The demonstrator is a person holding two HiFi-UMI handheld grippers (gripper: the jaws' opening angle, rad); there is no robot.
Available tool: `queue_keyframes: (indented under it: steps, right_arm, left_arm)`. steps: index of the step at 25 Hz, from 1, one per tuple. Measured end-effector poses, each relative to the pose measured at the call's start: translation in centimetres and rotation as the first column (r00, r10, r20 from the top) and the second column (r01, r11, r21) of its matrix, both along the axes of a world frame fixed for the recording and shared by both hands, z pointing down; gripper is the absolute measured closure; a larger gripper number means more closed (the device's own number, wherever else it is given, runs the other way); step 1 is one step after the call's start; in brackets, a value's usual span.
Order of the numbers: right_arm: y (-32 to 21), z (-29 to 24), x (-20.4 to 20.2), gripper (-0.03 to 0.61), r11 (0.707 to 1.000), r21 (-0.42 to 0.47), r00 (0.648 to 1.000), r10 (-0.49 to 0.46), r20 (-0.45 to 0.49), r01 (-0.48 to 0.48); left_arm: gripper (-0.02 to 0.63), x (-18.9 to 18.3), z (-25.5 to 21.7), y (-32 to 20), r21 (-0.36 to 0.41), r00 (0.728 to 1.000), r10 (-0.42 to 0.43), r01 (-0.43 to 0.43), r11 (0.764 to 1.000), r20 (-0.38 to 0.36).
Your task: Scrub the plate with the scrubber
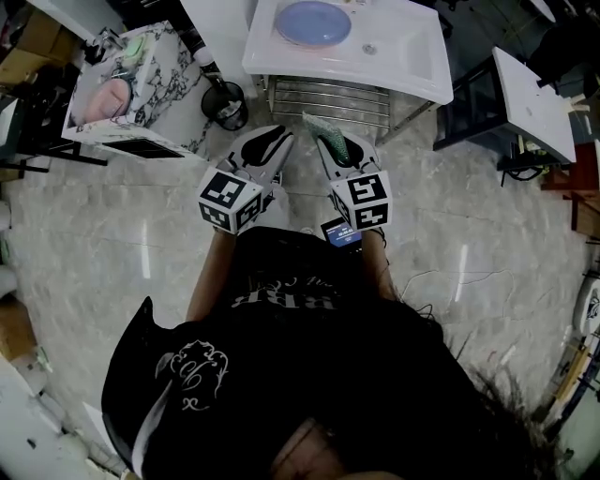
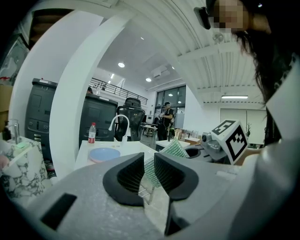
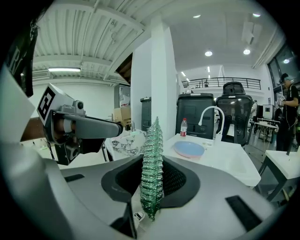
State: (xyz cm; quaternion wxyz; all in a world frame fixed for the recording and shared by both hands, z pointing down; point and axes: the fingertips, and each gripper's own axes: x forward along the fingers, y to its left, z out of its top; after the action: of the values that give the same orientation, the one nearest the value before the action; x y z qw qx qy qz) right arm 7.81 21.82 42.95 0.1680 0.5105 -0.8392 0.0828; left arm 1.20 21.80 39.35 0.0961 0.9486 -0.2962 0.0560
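Right gripper (image 3: 151, 185): is clamping its 2 jaws on the scrubber (image 3: 153, 150), close in front of the person's body.
Scrubber: is standing on edge between the pads, green mesh, with its tip poking up past the jaws.
Left gripper (image 2: 149, 165): is hanging just left of the right gripper, its 2 jaws drawn together on nothing. The green showing through the slit is the scrubber beyond.
Gap to work: both grippers are hovering over bare floor, well apart from the sink (image 1: 412, 56).
Rack (image 1: 328, 98): is sitting under the sink's near edge, between the grippers and the plate.
Plate (image 1: 312, 22): is lying flat and alone on the sink top, toward its far left part, untouched.
Bottle (image 3: 183, 126): is standing beyond the plate, beside the faucet (image 3: 209, 115).
Step in hand: judging by the gap, the scrubber is being carried to the plate and no scrubbing is under way yet.
Doing it well: reaching far over the rack, tilting the right gripper so the scrubber's broad face is meeting the plate, not its thin edge.
Pressure: rubbing lightly in circles, since the loose plate is likely to slide.
Left's part: opening first, then steadying the plate's rim.
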Motion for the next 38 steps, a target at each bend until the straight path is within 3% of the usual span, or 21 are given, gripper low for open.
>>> queue_keyframes:
  steps: [7, 14, 19, 24, 38]
  right_arm:
    - [-7.1, 0.9, -0.1, 0.486, 0.999, -0.020, 0.999, 0.040, -0.014, -0.040]
    - [-15.5, 0.3, -1.7, 0.486, 0.995, -0.059, 0.996, 0.083, 0.036, -0.081]
    - [-20.2, 0.6, -2.3, 0.486, 0.990, -0.084, 0.992, 0.115, 0.059, -0.110]
    - [-24.2, 0.7, -2.8, 0.486, 0.983, -0.088, 0.986, 0.162, 0.039, -0.158]
    - [-29.7, 1.2, -1.2, 0.486, 0.964, -0.121, 0.971, 0.238, -0.014, -0.238]
  left_arm:
    - [0.552, -0.2, 1.4, -6.9, -0.014, 0.998, 0.047, -0.047, 0.999, 0.028]
    - [0.552, -2.0, 0.6, -16.3, -0.027, 0.997, 0.074, -0.074, 0.997, 0.014]
    - [0.552, -3.0, 1.7, -21.0, -0.049, 0.993, 0.109, -0.107, 0.993, 0.045]
    - [0.552, -4.0, 2.2, -25.8, -0.064, 0.989, 0.143, -0.140, 0.988, 0.041]
    - [0.552, -3.9, 4.3, -32.0, -0.130, 0.982, 0.186, -0.182, 0.975, 0.025]
